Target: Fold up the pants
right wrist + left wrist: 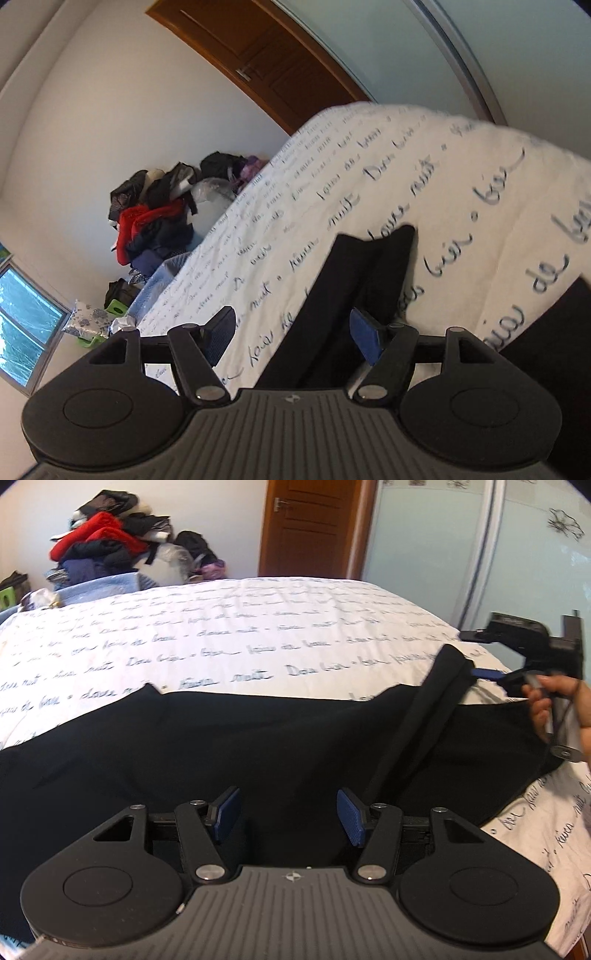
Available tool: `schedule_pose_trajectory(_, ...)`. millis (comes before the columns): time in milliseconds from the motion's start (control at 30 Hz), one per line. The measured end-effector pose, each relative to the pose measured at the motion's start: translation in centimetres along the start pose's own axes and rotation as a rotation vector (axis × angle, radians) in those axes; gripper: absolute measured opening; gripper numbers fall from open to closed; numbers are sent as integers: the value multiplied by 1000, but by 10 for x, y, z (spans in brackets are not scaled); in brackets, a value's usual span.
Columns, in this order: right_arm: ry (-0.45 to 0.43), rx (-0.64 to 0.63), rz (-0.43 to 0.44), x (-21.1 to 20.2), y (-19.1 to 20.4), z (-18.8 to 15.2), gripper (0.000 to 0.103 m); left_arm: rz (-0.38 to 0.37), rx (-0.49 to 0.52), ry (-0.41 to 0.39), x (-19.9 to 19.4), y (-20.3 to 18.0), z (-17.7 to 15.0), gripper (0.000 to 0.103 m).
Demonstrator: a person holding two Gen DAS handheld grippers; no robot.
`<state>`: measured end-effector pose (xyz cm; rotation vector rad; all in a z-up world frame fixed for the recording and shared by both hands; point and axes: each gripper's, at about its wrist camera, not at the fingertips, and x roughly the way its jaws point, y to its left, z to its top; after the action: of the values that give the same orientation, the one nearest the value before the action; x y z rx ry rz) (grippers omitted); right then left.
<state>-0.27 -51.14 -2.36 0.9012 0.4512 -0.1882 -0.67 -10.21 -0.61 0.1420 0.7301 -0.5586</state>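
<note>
Pants (229,746) lie spread black across the near side of the bed (258,627), over its script-printed sheet. Left gripper (288,818) hovers low above the cloth, jaws apart and holding nothing. Right gripper (291,338) has lifted one edge of the pants off the sheet; a dark band of cloth runs between its jaws, which look apart in its own view.
</note>
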Motion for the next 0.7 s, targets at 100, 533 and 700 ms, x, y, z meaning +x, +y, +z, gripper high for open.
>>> schedule_pose_trajectory(100,13,30,10,13,-5,-4,69,-24,42,7,3,-9,1,59)
schedule_pose_trajectory(533,-92,171,28,48,-25,8,55,-110,140,-7,8,-32,1,59)
schedule_pose_trajectory(700,-97,190,-22,57,-31,10,11,-126,192,-3,16,-43,0,57)
